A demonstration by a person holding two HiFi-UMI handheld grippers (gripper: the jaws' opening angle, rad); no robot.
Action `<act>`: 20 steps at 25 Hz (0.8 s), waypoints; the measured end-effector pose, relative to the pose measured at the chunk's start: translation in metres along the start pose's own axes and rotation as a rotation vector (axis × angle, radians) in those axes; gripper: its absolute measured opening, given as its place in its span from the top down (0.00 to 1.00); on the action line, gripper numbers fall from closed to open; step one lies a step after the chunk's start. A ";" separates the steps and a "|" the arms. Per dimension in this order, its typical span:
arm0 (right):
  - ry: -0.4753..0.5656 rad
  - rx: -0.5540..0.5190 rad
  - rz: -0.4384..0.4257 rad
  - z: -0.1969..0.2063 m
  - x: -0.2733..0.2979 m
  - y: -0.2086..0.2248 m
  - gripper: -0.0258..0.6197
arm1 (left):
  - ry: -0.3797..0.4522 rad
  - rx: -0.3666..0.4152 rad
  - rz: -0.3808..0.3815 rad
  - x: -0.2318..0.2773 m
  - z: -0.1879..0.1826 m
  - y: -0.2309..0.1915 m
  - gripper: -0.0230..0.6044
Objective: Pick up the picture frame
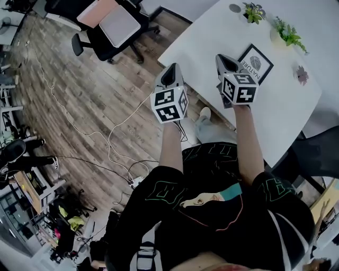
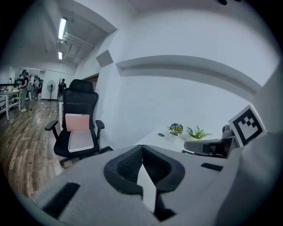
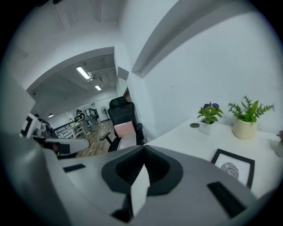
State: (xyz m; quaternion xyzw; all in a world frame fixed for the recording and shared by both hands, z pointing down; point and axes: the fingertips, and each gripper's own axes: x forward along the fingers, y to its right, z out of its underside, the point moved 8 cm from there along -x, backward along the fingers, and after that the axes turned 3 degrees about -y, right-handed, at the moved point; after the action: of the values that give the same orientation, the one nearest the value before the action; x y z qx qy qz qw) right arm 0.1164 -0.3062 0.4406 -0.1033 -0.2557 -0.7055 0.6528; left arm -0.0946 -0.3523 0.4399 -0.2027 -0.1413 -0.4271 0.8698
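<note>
While the wooden floor (image 1: 85, 100) takes up the left of the head view, a white bench (image 1: 286, 111) runs across the upper right. A black office chair (image 1: 114, 32) with a pink and a pale panel on its seat stands on the floor, well apart from the bench. The person holds both grippers out in front, side by side. The left gripper (image 1: 171, 70) hangs over the floor just off the bench's near edge, its jaws clenched together with nothing between them. The right gripper (image 1: 225, 59) hangs over the bench's near edge, its jaws likewise pressed together and empty. The picture frame (image 1: 255, 63), black-edged with a white mat and a dark print, lies flat on the bench just beyond the right gripper's tip, untouched. Past it, near the bench's far edge, stand two small potted plants (image 1: 253, 11), side by side.
</note>
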 end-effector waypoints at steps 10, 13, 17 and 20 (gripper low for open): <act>0.059 0.152 0.119 -0.003 -0.006 0.074 0.95 | -0.096 0.142 0.162 0.076 -0.014 0.062 0.96; 0.070 0.194 0.161 0.001 -0.011 0.096 0.95 | -0.128 0.185 0.216 0.095 -0.015 0.082 0.96; 0.091 0.241 0.213 0.002 -0.018 0.124 0.95 | -0.153 0.231 0.269 0.118 -0.017 0.104 0.96; 0.104 0.283 0.258 0.008 -0.026 0.142 0.95 | -0.181 0.264 0.314 0.131 -0.014 0.122 0.96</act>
State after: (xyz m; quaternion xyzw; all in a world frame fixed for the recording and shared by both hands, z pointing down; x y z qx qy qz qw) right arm 0.2566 -0.2818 0.4666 -0.0061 -0.3028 -0.5774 0.7582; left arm 0.0816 -0.3815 0.4541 -0.1443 -0.2401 -0.2443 0.9284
